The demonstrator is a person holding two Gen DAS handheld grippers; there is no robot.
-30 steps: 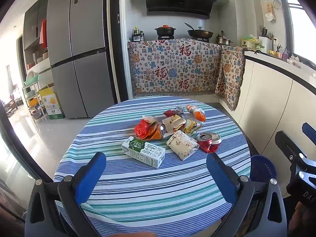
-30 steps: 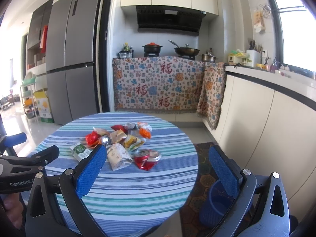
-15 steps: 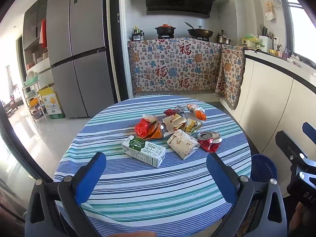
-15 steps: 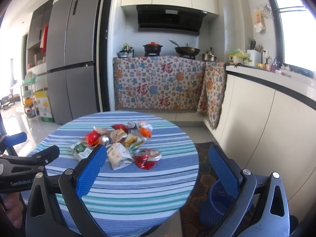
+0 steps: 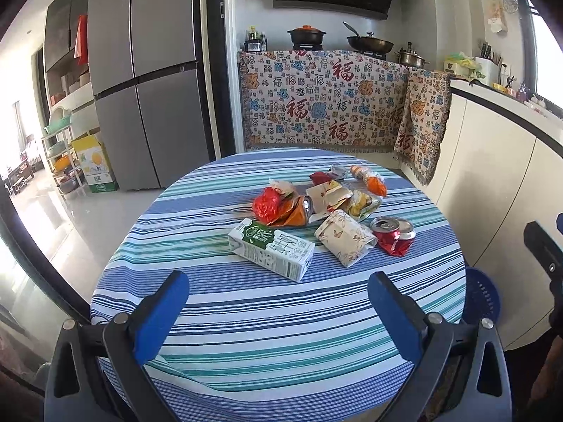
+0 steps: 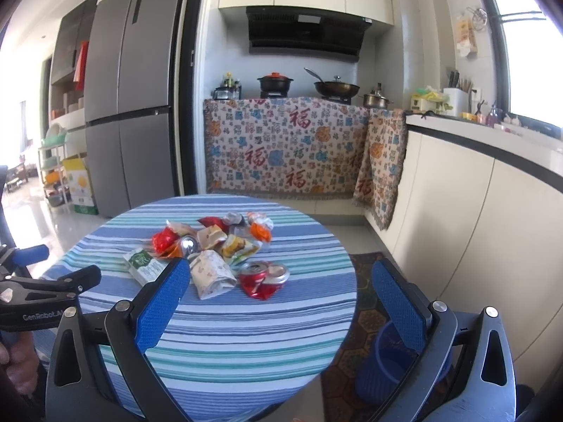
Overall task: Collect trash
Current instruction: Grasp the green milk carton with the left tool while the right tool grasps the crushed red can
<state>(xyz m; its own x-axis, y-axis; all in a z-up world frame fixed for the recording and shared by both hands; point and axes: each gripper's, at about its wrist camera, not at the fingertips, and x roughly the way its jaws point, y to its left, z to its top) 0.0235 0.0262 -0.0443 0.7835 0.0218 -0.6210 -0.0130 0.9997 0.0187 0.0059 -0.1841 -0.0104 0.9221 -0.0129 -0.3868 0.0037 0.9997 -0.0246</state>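
Left gripper (image 5: 278, 293) and right gripper (image 6: 281, 290): both spread, empty, above striped table (image 5: 246, 316); milk carton (image 5: 271, 249), crushed can (image 5: 393, 235) ahead; blue bin (image 6: 387, 362) beside.

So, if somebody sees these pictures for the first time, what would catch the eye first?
Probably the heap of trash in the middle of the round striped table, with a green milk carton and a crushed red can nearest the camera. Then the patterned cloth hanging below the stove behind.
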